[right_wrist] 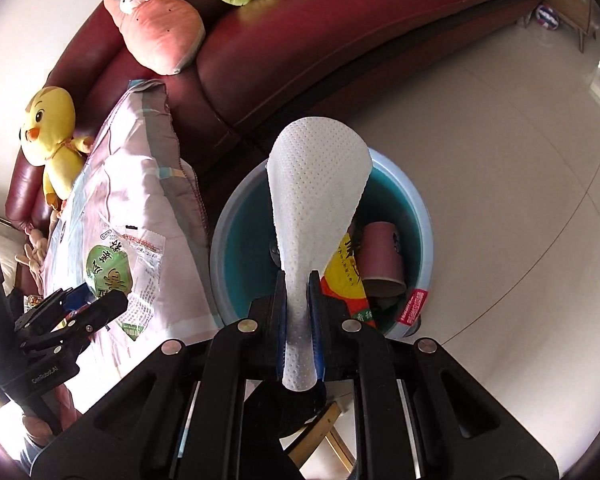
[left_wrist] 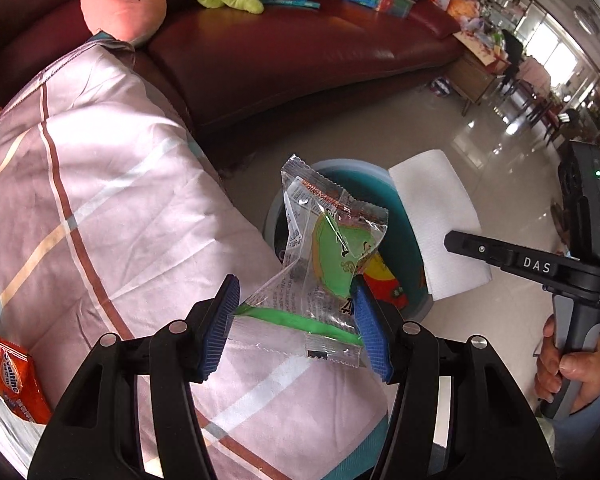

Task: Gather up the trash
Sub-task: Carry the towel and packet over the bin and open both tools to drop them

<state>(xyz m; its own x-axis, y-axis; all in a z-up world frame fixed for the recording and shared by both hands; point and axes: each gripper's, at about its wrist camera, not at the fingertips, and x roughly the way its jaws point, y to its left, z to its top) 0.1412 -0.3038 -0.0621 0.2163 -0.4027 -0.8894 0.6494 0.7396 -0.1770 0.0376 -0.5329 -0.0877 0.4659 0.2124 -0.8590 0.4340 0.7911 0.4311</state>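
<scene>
Above the bin [right_wrist: 424, 216], the left claw [left_wrist: 296, 320] grips a clear wrapper [left_wrist: 324, 248] between half-spread jaws; the right claw [right_wrist: 298, 312] pinches a paper towel [right_wrist: 320, 184].

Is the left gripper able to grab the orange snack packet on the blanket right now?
Probably not yet: the left gripper is shut on the green wrapper. The orange packet lies uncovered.

Glossy leather sofa [left_wrist: 300, 52], dimpled paper towel [right_wrist: 320, 184].

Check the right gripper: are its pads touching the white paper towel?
Touching. The right wrist view shows the right gripper nearly shut, both blue pads pressed against the white paper towel, which stands up between them above the bin.
</scene>
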